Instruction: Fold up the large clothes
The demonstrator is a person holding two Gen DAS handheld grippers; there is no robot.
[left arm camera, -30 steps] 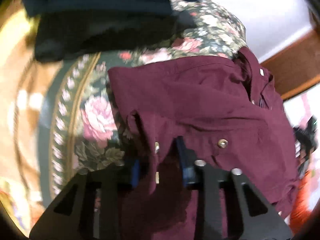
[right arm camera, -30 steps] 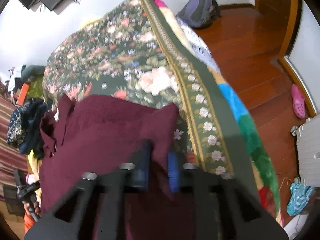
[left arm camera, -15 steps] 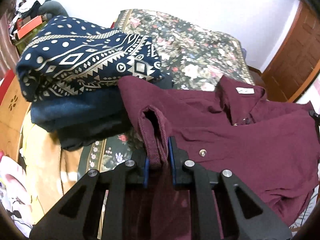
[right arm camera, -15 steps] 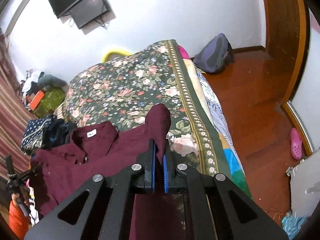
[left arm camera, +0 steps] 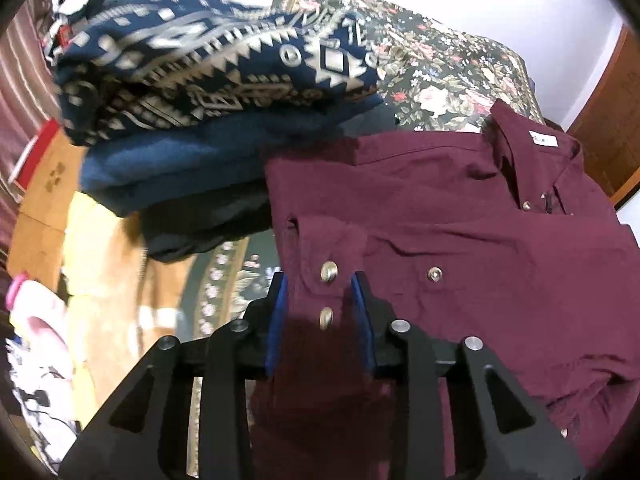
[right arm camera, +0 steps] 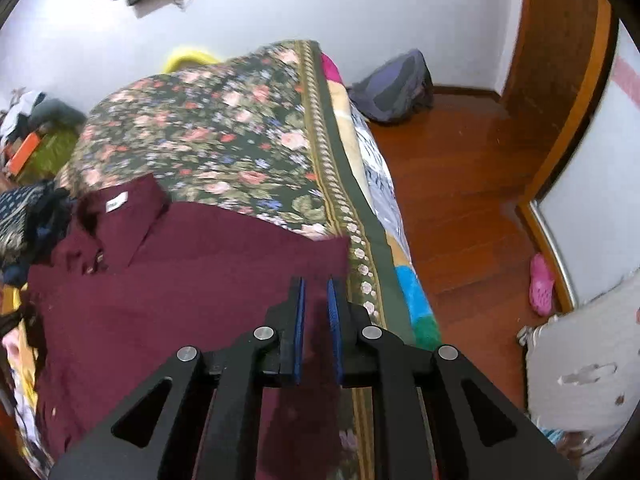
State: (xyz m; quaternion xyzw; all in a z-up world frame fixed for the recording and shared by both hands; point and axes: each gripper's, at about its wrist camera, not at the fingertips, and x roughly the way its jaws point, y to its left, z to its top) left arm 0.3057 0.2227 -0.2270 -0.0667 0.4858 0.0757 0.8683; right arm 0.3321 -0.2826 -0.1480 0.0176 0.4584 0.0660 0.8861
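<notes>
A maroon button-up shirt (left arm camera: pixel 460 216) lies on the floral bedspread (left arm camera: pixel 440 76), collar with white label at the far end. My left gripper (left arm camera: pixel 320 284) is open, its blue pads either side of the shirt's buttoned cuff, which lies flat on the shirt. In the right wrist view the shirt (right arm camera: pixel 168 280) lies with its right edge folded in. My right gripper (right arm camera: pixel 316 284) is open by a small gap just above that edge, with fabric showing between the pads.
A stack of folded clothes with a navy patterned top (left arm camera: pixel 216 64) sits left of the shirt. The bed's right edge (right arm camera: pixel 380 248) drops to a wooden floor (right arm camera: pixel 472 200) with a backpack (right arm camera: pixel 392 88) and a pink shoe (right arm camera: pixel 542 284).
Both grippers were shut on raised shirt sleeves half a second ago. Now both have lowered and opened, and the sleeves lie flat on the shirt.
</notes>
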